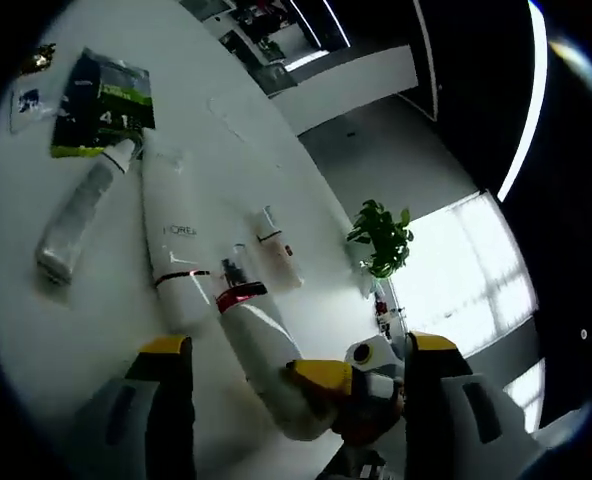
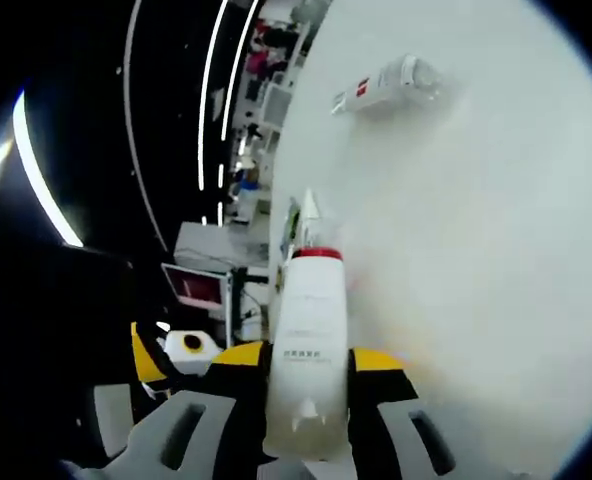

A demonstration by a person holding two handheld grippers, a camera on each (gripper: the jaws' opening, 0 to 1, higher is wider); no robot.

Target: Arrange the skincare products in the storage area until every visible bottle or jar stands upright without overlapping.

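Skincare products lay on the white bench [image 1: 96, 330]. The pump bottle [image 2: 306, 350] with a red collar was clamped between the jaws of the right gripper [image 2: 306, 390], its nozzle pointing away from the camera; the left gripper view showed the same bottle near the bench's edge with the right gripper's yellow-tipped jaws closed on its lower body. The left gripper [image 1: 296, 365] stood open, its jaws either side of that bottle without visibly touching it. Beside the held bottle lay a long white L'Oreal bottle [image 1: 171, 255] with a dark band, flat on the bench. A grey-white tube [image 1: 76, 215] lay further toward the middle of the bench, its cap end touching a green-and-black sachet [image 1: 104, 102]. A small pale bottle [image 1: 276, 255] lay near the bench edge. In the right gripper view, a small white bottle with a red label [image 2: 386, 85] lay well apart from the held bottle.
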